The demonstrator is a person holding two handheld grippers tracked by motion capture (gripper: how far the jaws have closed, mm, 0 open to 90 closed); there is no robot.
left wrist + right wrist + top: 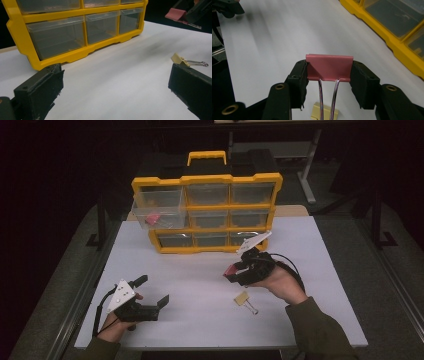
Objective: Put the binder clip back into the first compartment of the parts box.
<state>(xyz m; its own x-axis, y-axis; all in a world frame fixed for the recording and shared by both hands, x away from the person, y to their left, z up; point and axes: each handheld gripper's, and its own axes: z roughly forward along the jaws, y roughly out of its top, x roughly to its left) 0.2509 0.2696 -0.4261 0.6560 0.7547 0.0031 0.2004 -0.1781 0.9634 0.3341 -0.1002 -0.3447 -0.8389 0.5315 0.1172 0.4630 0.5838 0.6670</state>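
Gripping a pink binder clip by its two ends, the right claw holds it clear above the white tabletop, the clip's wire handles running back between the jaws toward the camera. In the high view this claw sits in the person's right hand, raised in front of the yellow drawer organizer, with the pink clip at its tip.

Directly beneath it on the tabletop lies a cream binder clip, handles pointing to the right edge; it is untouched and just beside the right hand.

To the left and nearer the person, the left claw rests low on the tabletop, its jaws spread wide with nothing between them. From its own view the tabletop runs out between the jaws, the cream clip lies just past the right jaw, and the pink clip hangs in the air at upper right.

Farthest back stands the organizer, upright with clear drawers in three rows. Its top-left drawer is pulled out and holds a small pink item, too small to identify.
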